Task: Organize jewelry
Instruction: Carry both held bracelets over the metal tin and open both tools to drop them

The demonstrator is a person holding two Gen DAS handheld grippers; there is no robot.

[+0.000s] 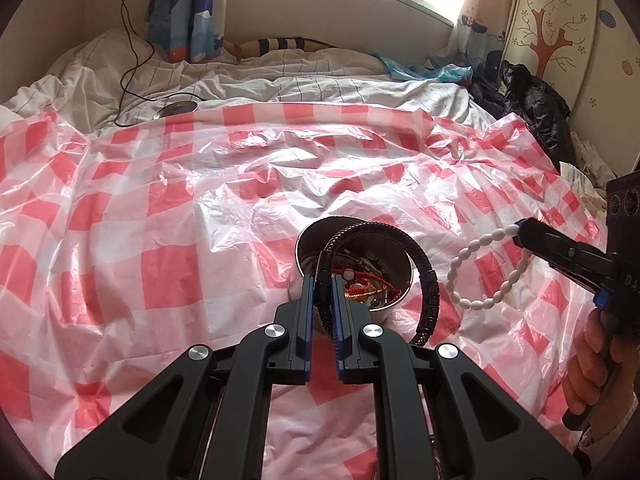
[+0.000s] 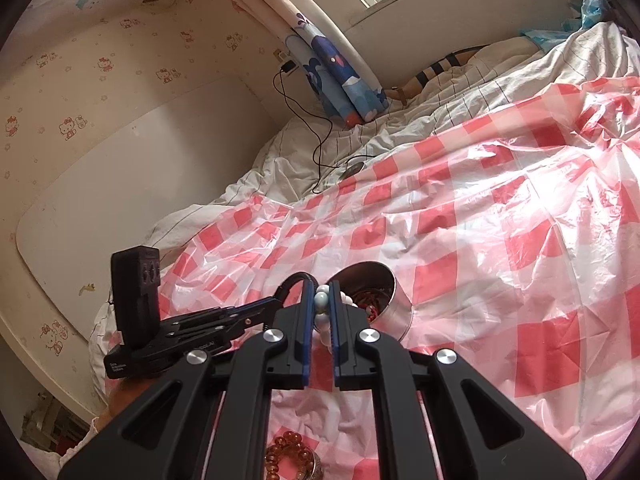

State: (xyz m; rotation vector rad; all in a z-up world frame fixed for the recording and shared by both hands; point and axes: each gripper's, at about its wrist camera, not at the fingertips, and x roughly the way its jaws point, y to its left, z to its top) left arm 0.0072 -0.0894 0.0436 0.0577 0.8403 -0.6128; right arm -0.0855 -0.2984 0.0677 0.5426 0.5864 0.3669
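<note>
Jewelry sits tangled in a small metal bowl (image 1: 394, 300) on the bed, which is covered by a crinkled red-and-white checked plastic sheet (image 1: 160, 220). Inside the bowl are red cords and gold-coloured pieces, too jumbled to tell apart.

The left claw (image 1: 323, 284) is pinched shut on one end of a black ribbed bangle (image 1: 430, 292); the bangle loops up over the bowl's rim and curves down along its right side.

The right claw (image 2: 326, 300) is clamped on a white beaded bracelet (image 1: 480, 276), with a couple of pale beads squeezed between its blue pads (image 2: 306, 320). From the left wrist view the bracelet hangs as an open loop off the claw tip, just to the right of the bowl and above the sheet. The person's right hand (image 1: 592, 364) wraps the grip below.

An amber bead bracelet (image 2: 288, 456) lies on the sheet close under the right claw, apart from the bowl. Farther back, a striped white duvet (image 1: 280, 76) is bunched up, with a black cable (image 1: 132, 60) trailing across it.
</note>
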